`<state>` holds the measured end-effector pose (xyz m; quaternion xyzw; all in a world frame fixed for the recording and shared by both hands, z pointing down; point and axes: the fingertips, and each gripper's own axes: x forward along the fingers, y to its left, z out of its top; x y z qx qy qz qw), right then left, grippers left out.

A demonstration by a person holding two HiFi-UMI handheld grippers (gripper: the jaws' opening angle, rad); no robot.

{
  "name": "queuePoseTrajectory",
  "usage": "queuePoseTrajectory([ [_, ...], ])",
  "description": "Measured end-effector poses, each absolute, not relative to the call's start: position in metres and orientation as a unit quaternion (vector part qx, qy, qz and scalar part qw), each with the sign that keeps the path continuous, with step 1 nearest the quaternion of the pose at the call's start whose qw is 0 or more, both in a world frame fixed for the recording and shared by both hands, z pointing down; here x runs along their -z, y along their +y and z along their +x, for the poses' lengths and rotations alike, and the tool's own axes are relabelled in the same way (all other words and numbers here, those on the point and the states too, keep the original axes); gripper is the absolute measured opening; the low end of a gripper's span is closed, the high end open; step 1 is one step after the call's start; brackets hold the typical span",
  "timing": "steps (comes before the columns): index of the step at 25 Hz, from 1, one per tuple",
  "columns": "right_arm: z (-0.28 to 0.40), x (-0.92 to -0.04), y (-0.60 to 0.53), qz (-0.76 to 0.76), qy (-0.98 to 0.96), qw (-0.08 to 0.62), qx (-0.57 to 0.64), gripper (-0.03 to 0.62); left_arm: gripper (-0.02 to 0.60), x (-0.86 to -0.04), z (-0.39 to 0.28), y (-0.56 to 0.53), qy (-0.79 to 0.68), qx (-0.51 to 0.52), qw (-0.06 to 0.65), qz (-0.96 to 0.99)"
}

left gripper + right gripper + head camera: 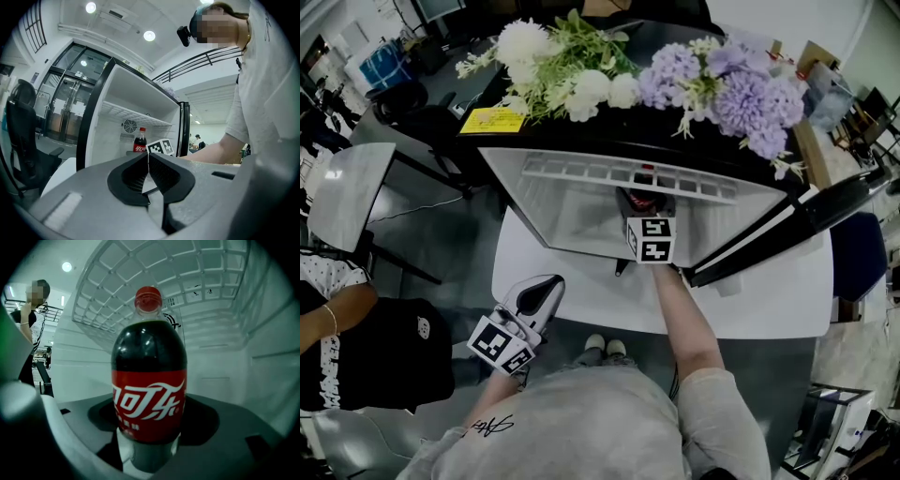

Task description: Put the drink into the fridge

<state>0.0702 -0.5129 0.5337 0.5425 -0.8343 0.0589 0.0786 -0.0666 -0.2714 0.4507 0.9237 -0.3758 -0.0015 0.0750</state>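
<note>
A cola bottle (149, 380) with a red cap and red label stands upright inside the open white fridge (572, 211), under its wire shelf (187, 282). My right gripper (150, 446) reaches into the fridge and is shut on the bottle's lower part. In the head view the bottle (643, 187) shows just beyond the right gripper (639, 204). My left gripper (546, 284) hangs outside, low at the fridge's front left, shut and holding nothing. From the left gripper (148, 157) I see the bottle (139, 142) on the fridge floor.
The fridge door (787, 230) swings open to the right. White and purple flowers (675, 80) and a yellow card (492, 120) lie on the fridge's black top. The fridge sits on a white table (769, 300). A chair (347, 192) and a person's arm (333, 314) are at left.
</note>
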Motion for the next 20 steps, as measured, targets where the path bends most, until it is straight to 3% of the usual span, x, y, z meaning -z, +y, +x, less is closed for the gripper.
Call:
queuePoseTrajectory([
  [9, 0.082, -0.533, -0.478, 0.544, -0.832, 0.073, -0.083, 0.307, 0.009, -0.446, -0.059, -0.276, -0.363, 0.008, 0.068, 0.929],
  [20, 0.087, -0.504, -0.407, 0.529, -0.841, 0.018, -0.111, 0.307, 0.009, -0.442, -0.05, -0.28, -0.349, 0.015, 0.062, 0.935],
])
